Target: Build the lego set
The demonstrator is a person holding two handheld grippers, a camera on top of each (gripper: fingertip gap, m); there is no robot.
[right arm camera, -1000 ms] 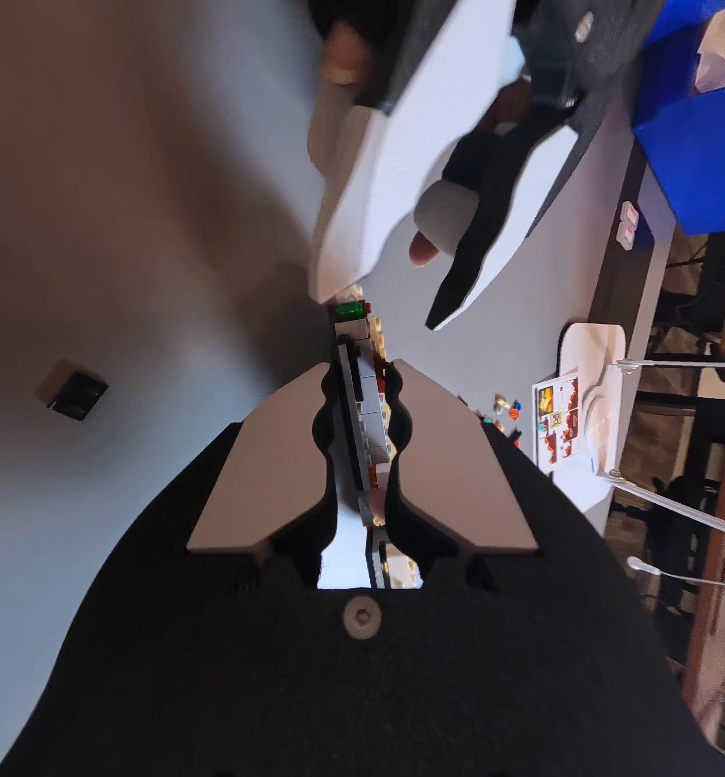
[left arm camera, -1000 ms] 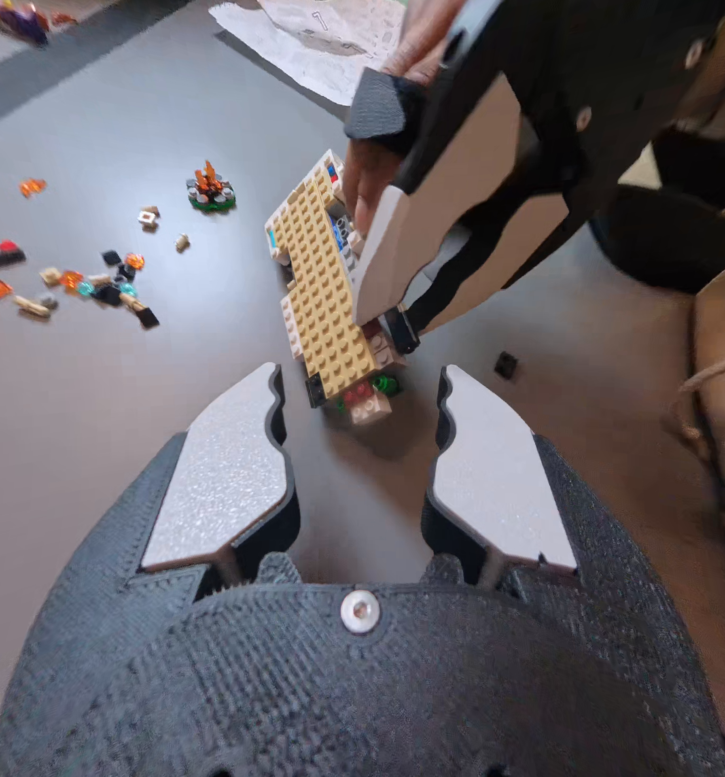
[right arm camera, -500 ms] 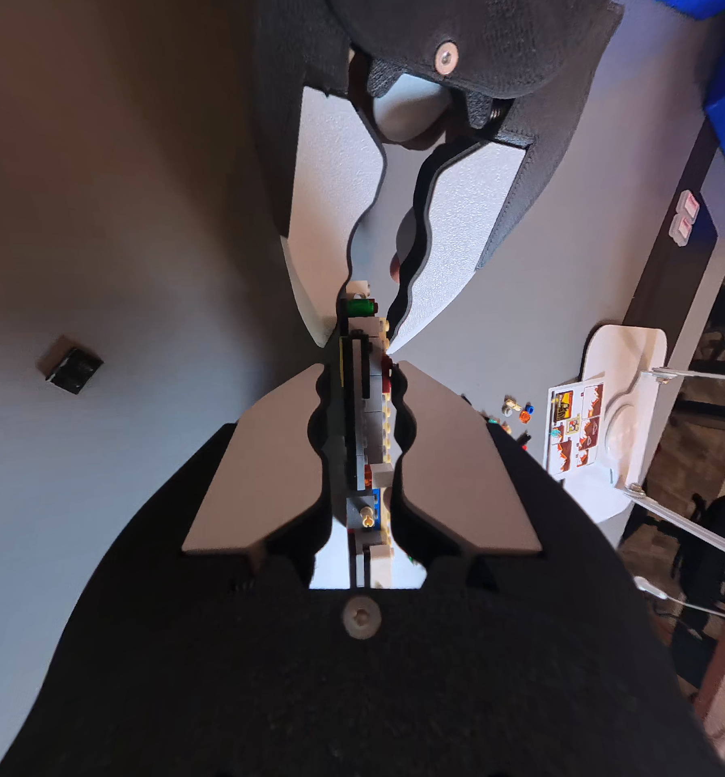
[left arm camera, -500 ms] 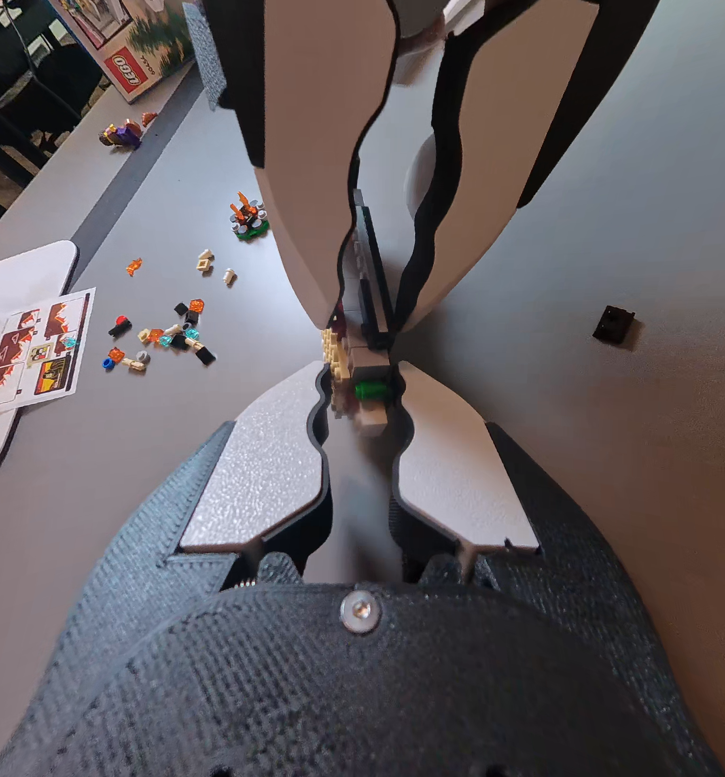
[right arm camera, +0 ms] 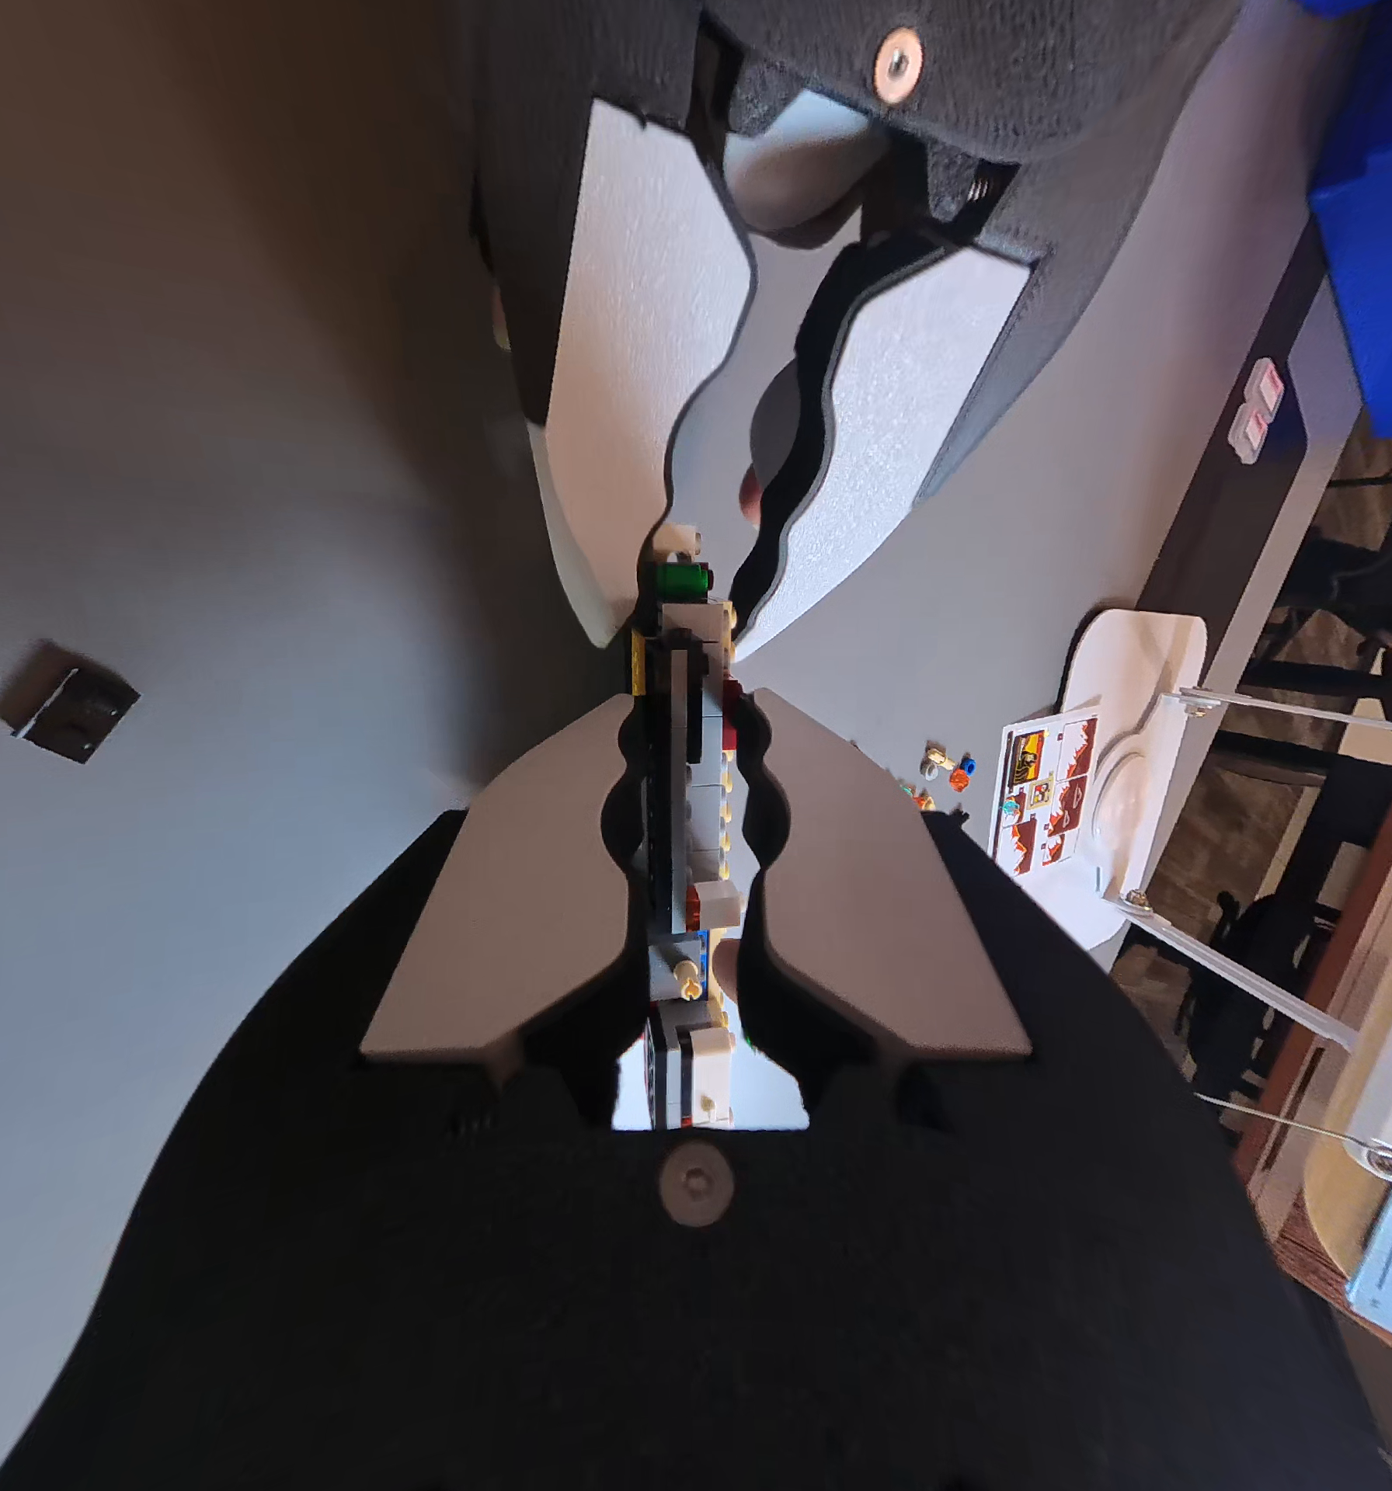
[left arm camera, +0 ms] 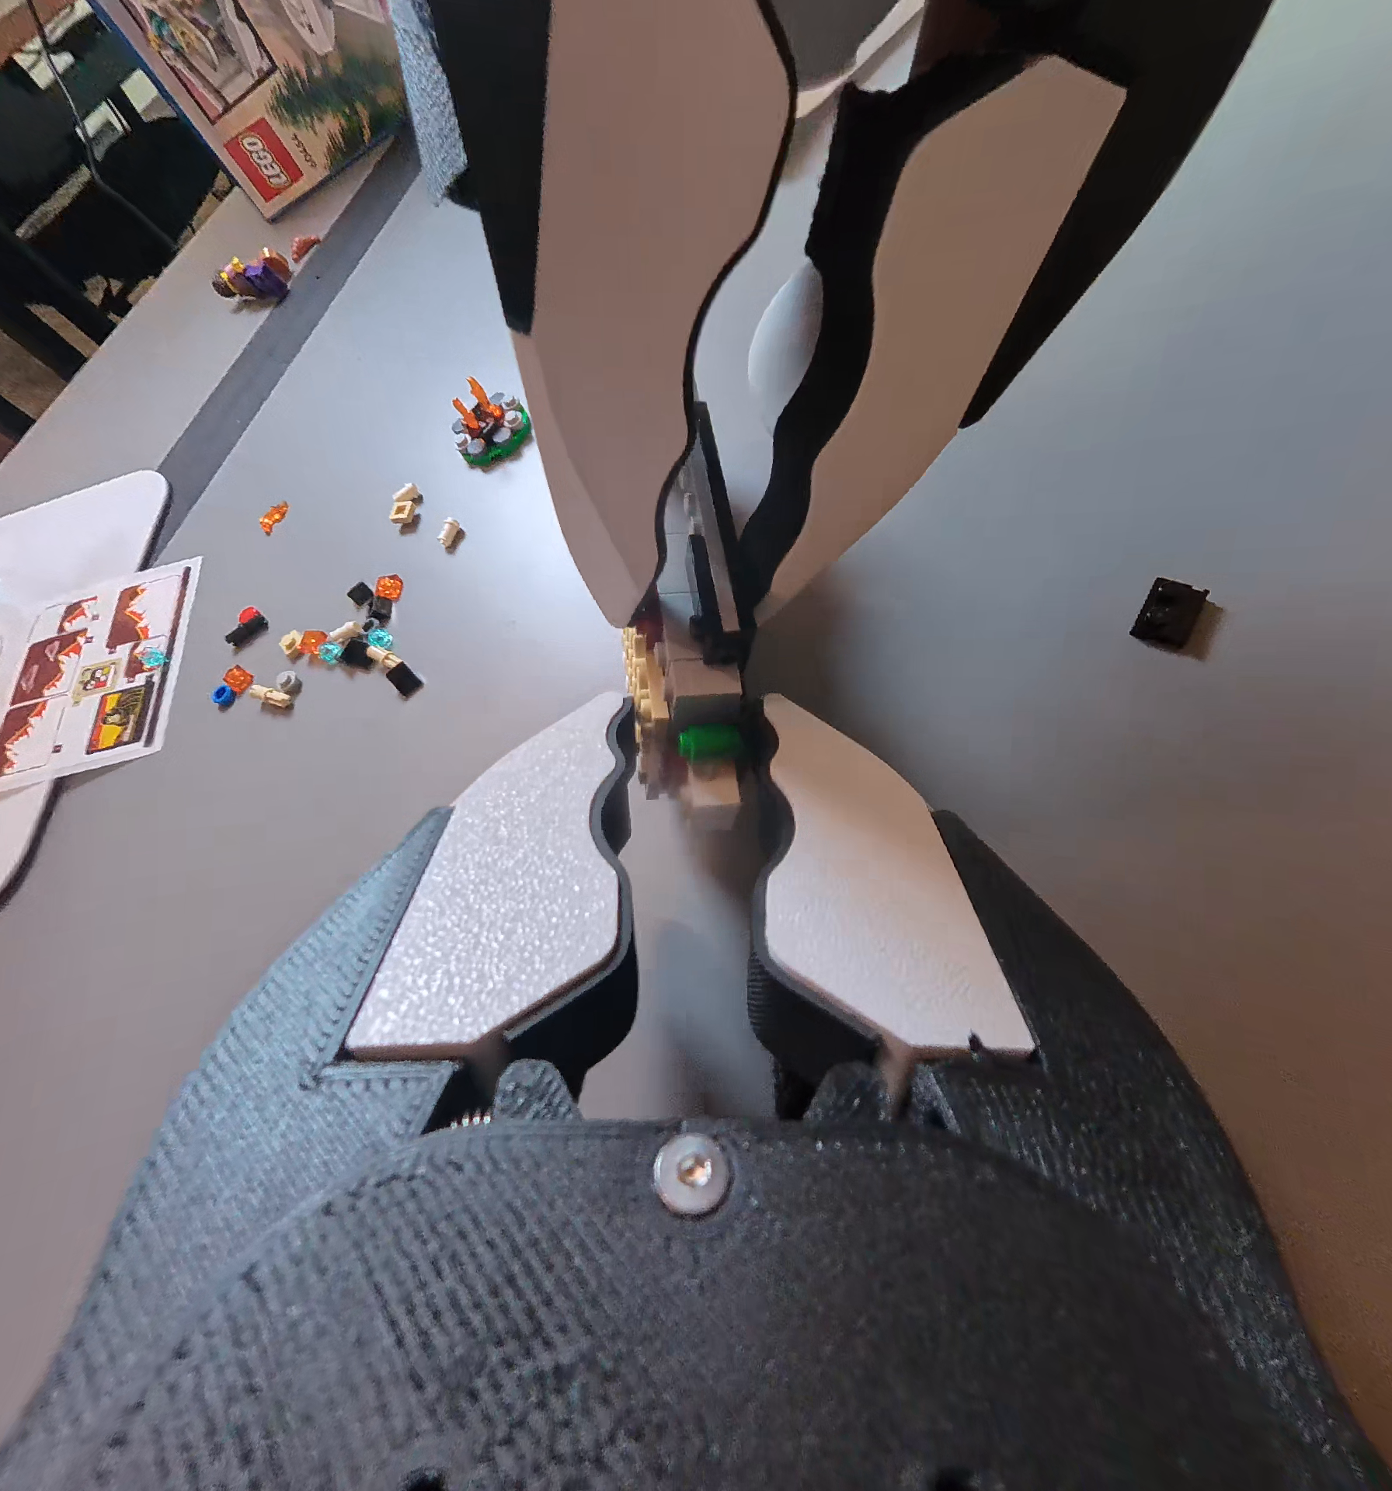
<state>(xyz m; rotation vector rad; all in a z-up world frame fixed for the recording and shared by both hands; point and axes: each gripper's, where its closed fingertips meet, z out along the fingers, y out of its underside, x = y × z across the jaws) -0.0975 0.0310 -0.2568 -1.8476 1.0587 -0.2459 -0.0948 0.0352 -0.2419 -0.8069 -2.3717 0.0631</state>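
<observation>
Grey table point(left arm camera: 1161, 323) carries scattered small bricks point(left arm camera: 330, 637) at left. Between both grippers a brick model point(left arm camera: 689, 710) is clamped edge-on: left gripper point(left arm camera: 697, 730) on its near end, right gripper point(right arm camera: 689, 718) along its length. Squeezing is best kept even and aligned, lest pieces pop apart.

Black textured gripper point(left arm camera: 693, 726), white fingers point(left arm camera: 515, 871)

two grippers point(left arm camera: 697, 726) point(right arm camera: 689, 710), one brick model point(left arm camera: 697, 686), one sticker sheet point(left arm camera: 83, 670), one toy box point(left arm camera: 273, 97).
</observation>
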